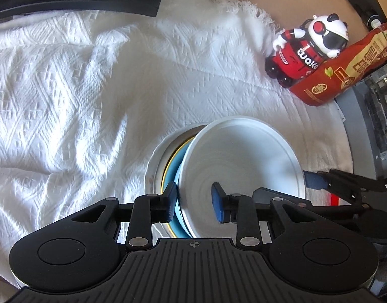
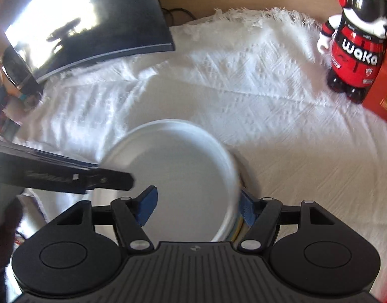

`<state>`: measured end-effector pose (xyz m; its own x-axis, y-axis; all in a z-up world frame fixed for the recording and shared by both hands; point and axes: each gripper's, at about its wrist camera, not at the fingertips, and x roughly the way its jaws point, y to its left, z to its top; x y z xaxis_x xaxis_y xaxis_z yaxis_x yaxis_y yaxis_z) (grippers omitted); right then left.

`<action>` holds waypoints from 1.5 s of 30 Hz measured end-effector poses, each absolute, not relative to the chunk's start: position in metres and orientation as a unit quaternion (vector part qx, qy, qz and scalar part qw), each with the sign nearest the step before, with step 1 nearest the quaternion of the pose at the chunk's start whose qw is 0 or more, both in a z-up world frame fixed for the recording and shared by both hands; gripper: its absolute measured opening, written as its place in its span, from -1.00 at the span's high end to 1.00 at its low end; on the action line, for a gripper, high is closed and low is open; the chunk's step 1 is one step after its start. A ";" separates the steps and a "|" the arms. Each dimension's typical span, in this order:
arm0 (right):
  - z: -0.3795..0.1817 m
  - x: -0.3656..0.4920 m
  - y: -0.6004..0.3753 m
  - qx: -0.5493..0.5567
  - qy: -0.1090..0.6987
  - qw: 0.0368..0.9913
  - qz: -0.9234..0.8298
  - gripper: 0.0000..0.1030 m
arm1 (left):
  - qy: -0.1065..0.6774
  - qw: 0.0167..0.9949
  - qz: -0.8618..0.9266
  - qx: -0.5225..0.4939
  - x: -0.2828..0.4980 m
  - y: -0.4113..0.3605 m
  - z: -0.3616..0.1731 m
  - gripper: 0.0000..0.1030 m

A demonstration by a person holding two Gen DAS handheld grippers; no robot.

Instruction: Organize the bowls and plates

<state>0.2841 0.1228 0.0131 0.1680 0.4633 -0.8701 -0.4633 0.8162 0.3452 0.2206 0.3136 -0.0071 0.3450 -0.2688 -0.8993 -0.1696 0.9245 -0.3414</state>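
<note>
Plates sit stacked in front of me on the white woven cloth [image 1: 92, 80]: a white dish [image 1: 241, 171] on top, tilted, over a light blue plate [image 1: 179, 174] with a gold line at its edge, which lies in a wider white plate [image 1: 155, 164] with a wavy rim.

My left gripper [image 1: 194, 202] has its tongs apart, straddling the near left rim of the white dish. One pad sits outside the rim, against the blue plate's edge, and the other pad is inside the dish. I cannot tell whether either pad touches the dish.

My right gripper [image 2: 198, 204] is at the opposite side of the same dish [image 2: 173, 174]. Its tongs are also apart, one blue pad inside the dish and the other outside the right rim, close to the rim, where a sliver of the lower plates shows. The right wrist view is blurred, so I cannot say whether the pads press on the rim. In that view the left gripper's finger reaches in from the left over the dish.

Beyond the stack, a panda figurine [image 1: 312, 48] in a red and black jersey stands at the cloth's far right, just beside a red snack bag [image 1: 344, 73]. A dark monitor [image 2: 87, 25] stands at the far left.
</note>
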 end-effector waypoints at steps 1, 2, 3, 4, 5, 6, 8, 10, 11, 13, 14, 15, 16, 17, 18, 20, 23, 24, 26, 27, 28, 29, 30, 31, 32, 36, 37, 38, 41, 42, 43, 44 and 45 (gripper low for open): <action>0.015 0.283 0.122 0.005 0.567 0.766 0.303 -0.34 | 0.572 0.797 -0.032 -0.192 0.220 0.314 -0.007 0.38; 0.016 0.283 0.122 0.006 0.567 0.767 0.301 -0.33 | 0.571 0.797 -0.033 -0.193 0.221 0.315 -0.007 0.37; 0.016 0.282 0.122 0.006 0.565 0.769 0.299 -0.33 | 0.571 0.797 -0.034 -0.194 0.221 0.315 -0.008 0.37; 0.015 0.282 0.124 0.003 0.564 0.771 0.296 -0.32 | 0.570 0.798 -0.034 -0.195 0.221 0.315 -0.008 0.37; 0.014 0.281 0.126 -0.002 0.564 0.772 0.293 -0.31 | 0.569 0.798 -0.034 -0.197 0.222 0.315 -0.009 0.37; 0.013 0.280 0.127 -0.006 0.562 0.774 0.290 -0.32 | 0.569 0.798 -0.033 -0.197 0.222 0.314 -0.009 0.35; 0.011 0.280 0.130 -0.005 0.562 0.776 0.285 -0.32 | 0.572 0.797 -0.031 -0.194 0.223 0.313 -0.008 0.35; 0.010 0.282 0.129 0.001 0.562 0.777 0.282 -0.32 | 0.573 0.796 -0.035 -0.192 0.224 0.313 -0.007 0.35; 0.009 0.283 0.127 0.004 0.562 0.778 0.280 -0.32 | 0.573 0.796 -0.039 -0.193 0.224 0.314 -0.005 0.35; 0.007 0.283 0.124 0.011 0.563 0.779 0.276 -0.31 | 0.571 0.795 -0.046 -0.200 0.223 0.318 -0.001 0.39; 0.005 0.284 0.123 0.014 0.565 0.779 0.272 -0.30 | 0.567 0.796 -0.050 -0.205 0.221 0.319 0.002 0.45; 0.004 0.284 0.121 0.018 0.567 0.778 0.270 -0.29 | 0.564 0.797 -0.056 -0.211 0.220 0.321 0.005 0.52; 0.003 0.283 0.120 0.022 0.569 0.777 0.269 -0.28 | 0.562 0.797 -0.057 -0.214 0.219 0.323 0.008 0.52; 0.003 0.282 0.119 0.026 0.570 0.775 0.270 -0.28 | 0.560 0.799 -0.056 -0.214 0.218 0.323 0.011 0.52; 0.005 0.281 0.118 0.029 0.569 0.775 0.272 -0.28 | 0.557 0.801 -0.055 -0.213 0.218 0.323 0.013 0.52; 0.010 0.281 0.117 0.034 0.564 0.777 0.278 -0.28 | 0.555 0.804 -0.051 -0.209 0.220 0.322 0.016 0.52; 0.017 0.281 0.115 0.038 0.557 0.784 0.274 -0.28 | 0.551 0.805 -0.055 -0.211 0.222 0.319 0.016 0.51; 0.017 0.282 0.114 0.038 0.556 0.784 0.273 -0.28 | 0.552 0.806 -0.054 -0.208 0.222 0.318 0.015 0.51; 0.013 0.283 0.113 0.046 0.567 0.777 0.270 -0.28 | 0.557 0.802 -0.050 -0.210 0.223 0.318 0.009 0.51; 0.011 0.283 0.113 0.046 0.570 0.775 0.270 -0.28 | 0.561 0.798 -0.048 -0.213 0.223 0.320 0.006 0.52; 0.008 0.281 0.113 0.045 0.573 0.773 0.269 -0.28 | 0.566 0.794 -0.046 -0.217 0.222 0.321 0.002 0.53; 0.007 0.280 0.114 0.043 0.575 0.771 0.270 -0.28 | 0.571 0.789 -0.046 -0.223 0.221 0.323 -0.003 0.55; 0.006 0.278 0.115 0.041 0.576 0.771 0.269 -0.28 | 0.575 0.784 -0.046 -0.228 0.220 0.324 -0.007 0.56; 0.007 0.276 0.117 0.038 0.573 0.774 0.267 -0.28 | 0.575 0.785 -0.044 -0.229 0.219 0.325 -0.009 0.56; 0.008 0.275 0.118 0.035 0.571 0.775 0.268 -0.28 | 0.576 0.784 -0.042 -0.229 0.218 0.325 -0.010 0.56; 0.011 0.276 0.118 0.036 0.568 0.775 0.274 -0.29 | 0.575 0.784 -0.036 -0.231 0.217 0.324 -0.010 0.56; 0.011 0.277 0.117 0.037 0.569 0.774 0.275 -0.29 | 0.574 0.784 -0.036 -0.233 0.216 0.324 -0.009 0.56; 0.010 0.277 0.116 0.039 0.570 0.773 0.276 -0.28 | 0.572 0.785 -0.035 -0.234 0.215 0.324 -0.008 0.56; 0.011 0.279 0.110 0.047 0.569 0.773 0.274 -0.28 | 0.558 0.798 -0.020 -0.228 0.213 0.322 0.003 0.58; 0.012 0.278 0.108 0.046 0.566 0.777 0.271 -0.28 | 0.551 0.805 -0.013 -0.220 0.212 0.320 0.009 0.58; 0.014 0.278 0.106 0.043 0.562 0.782 0.267 -0.28 | 0.543 0.813 -0.006 -0.212 0.211 0.316 0.015 0.58; 0.017 0.277 0.103 0.040 0.556 0.788 0.262 -0.28 | 0.534 0.821 0.002 -0.201 0.211 0.313 0.022 0.58; 0.020 0.275 0.100 0.037 0.549 0.794 0.258 -0.28 | 0.524 0.830 0.010 -0.191 0.211 0.309 0.028 0.58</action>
<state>0.2754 0.0997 0.0199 0.2629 0.4504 -0.8532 -0.3698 0.8639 0.3421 0.2106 0.3089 0.0285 0.4516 -0.1833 -0.8732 -0.2163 0.9270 -0.3065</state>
